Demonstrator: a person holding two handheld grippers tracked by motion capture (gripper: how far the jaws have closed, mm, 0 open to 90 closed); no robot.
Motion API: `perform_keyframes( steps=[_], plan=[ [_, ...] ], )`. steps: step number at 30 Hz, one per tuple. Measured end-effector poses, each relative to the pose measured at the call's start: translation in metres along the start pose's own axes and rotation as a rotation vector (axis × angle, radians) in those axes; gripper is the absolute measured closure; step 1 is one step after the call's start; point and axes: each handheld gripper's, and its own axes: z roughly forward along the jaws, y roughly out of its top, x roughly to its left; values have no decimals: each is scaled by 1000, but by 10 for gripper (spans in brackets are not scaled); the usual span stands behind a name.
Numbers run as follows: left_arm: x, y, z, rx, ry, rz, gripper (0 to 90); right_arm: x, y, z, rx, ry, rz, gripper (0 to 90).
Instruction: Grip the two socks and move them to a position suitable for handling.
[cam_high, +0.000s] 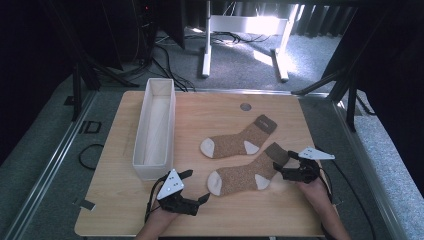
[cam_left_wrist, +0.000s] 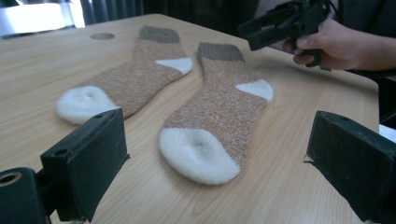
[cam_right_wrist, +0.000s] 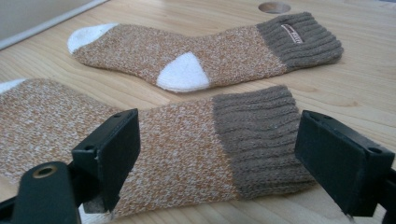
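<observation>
1. The wooden table (cam_high: 150, 210) stands on a grey carpet floor in a dark room, with some daylight at the back, and a long white box (cam_high: 155, 125) lies open on its left part

2. Two brown socks with white toe and heel lie flat in the middle; the far sock (cam_high: 239, 140) and the near sock (cam_high: 245, 174) are almost parallel, near each other but not touching

3. The right gripper (cam_high: 282, 167) is spread wide and holds nothing; in the right gripper view its jaws stand on both sides of the ribbed cuff (cam_right_wrist: 261, 135) of the near sock, just above the cloth

4. The left gripper (cam_high: 197, 186) is also released and empty; it waits just before the white toe (cam_left_wrist: 198, 154) of the same sock, with the toe between its jaws in the left gripper view

5. I judge that the step is to take the near sock at both ends; to do it well, the right jaws should go lower until one can slide under the cuff edge, then close on both layers of the knit

6. The left jaws should pinch the toe tip the same way, not only the top layer

7. Lift both ends together and level, so the sock does not drag the far one or fold
</observation>
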Motion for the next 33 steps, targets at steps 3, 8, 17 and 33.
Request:
perform_keyframes(
  steps=[3,8,17,33],
  plan=[
    [0,2,9,9,-19,-4,55,-3,1,3,10,-4,-1,140],
    [-3,5,24,29,-37,4,55,-5,2,6,25,1,0,140],
    [-4,9,47,61,-45,7,59,-8,5,14,58,8,-8,138],
    [-4,7,80,179,-53,8,143,-11,11,24,78,-8,-44,144]
  ],
)
